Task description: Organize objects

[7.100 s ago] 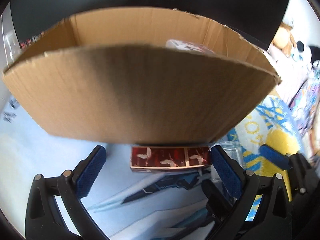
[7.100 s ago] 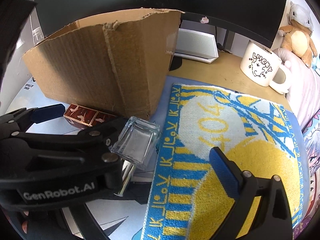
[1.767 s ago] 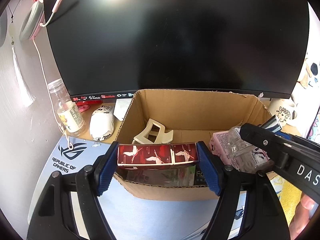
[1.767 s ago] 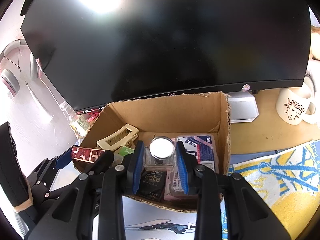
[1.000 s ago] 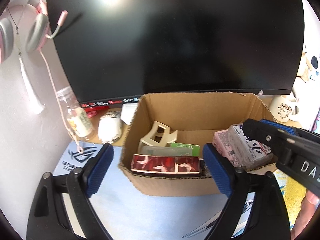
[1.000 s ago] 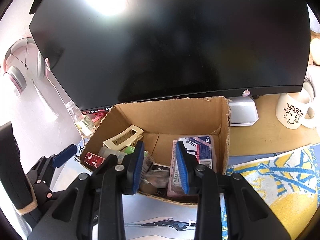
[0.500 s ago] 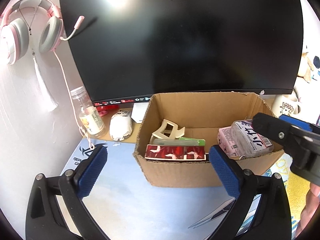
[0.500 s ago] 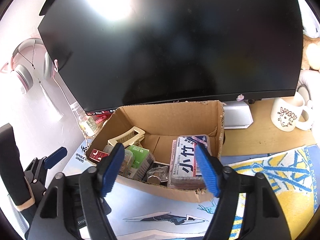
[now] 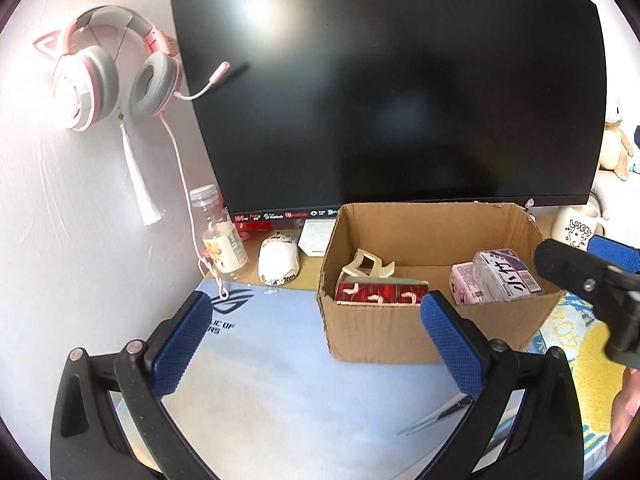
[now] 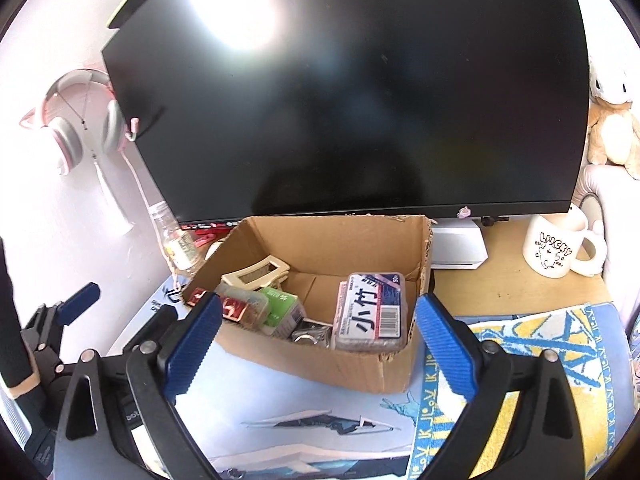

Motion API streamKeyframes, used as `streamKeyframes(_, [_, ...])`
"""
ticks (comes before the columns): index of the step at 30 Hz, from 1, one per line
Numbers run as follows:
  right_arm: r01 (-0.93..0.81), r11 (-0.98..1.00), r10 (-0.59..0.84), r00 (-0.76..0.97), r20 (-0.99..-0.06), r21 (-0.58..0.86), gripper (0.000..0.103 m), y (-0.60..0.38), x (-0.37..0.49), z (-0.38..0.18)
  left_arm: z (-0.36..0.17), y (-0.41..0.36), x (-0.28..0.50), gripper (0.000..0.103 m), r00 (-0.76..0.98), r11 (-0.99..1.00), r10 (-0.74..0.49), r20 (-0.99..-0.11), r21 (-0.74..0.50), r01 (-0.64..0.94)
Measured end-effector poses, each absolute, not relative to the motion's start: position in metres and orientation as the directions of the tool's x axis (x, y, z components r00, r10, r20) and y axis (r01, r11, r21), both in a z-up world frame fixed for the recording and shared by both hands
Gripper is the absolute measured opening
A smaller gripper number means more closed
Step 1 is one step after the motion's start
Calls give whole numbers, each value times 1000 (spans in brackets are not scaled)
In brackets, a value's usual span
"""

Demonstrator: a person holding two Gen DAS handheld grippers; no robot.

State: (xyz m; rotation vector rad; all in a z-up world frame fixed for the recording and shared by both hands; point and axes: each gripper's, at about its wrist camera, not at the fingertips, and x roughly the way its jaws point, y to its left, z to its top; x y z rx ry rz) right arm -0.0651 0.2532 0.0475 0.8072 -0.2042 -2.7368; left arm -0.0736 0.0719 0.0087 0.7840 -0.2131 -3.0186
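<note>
An open cardboard box [image 9: 400, 332] [image 10: 340, 364] stands on the desk mat in front of a black monitor. In it lie a red box with white cranes [image 9: 378, 294] [image 10: 232, 306], a cream hair claw [image 9: 370, 266] [image 10: 256, 274], a green pack [image 10: 282, 306], a glass bottle with a silver cap [image 10: 306, 336] and a clear case with a blue label [image 9: 506, 276] [image 10: 372, 312]. My left gripper [image 9: 316, 344] is open and empty, drawn back in front of the box. My right gripper [image 10: 320, 344] is open and empty above the box's front wall.
A white mouse [image 9: 279, 256] and a small bottle [image 9: 218, 236] stand left of the box. Pink headphones [image 9: 112, 76] hang on the wall. A white mug [image 10: 558, 246] stands at the right. A yellow and blue towel [image 10: 540, 368] lies right of the box.
Both grippers have let go of their objects into the box, opened wide and drawn back from it. The red box and the glass bottle now lie inside.
</note>
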Motion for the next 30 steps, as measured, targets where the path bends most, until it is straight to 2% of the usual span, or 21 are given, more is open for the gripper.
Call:
streamKeyframes(8, [231, -951, -302, -828, -472, 204, 103, 259, -36, 50, 13, 67, -50, 103, -889, -990, -33, -457, 139, -34])
streamKeyframes(16, [264, -952, -305, -837, -454, 152, 103, 266, -11, 44, 8, 55, -30, 103, -906, -996, -4, -423, 84, -35])
streamKeyframes(30, [207, -969, -244, -881, -405, 133, 103, 280, 4, 37, 3, 43, -14, 103, -924, -995, -91, -371, 76, 68])
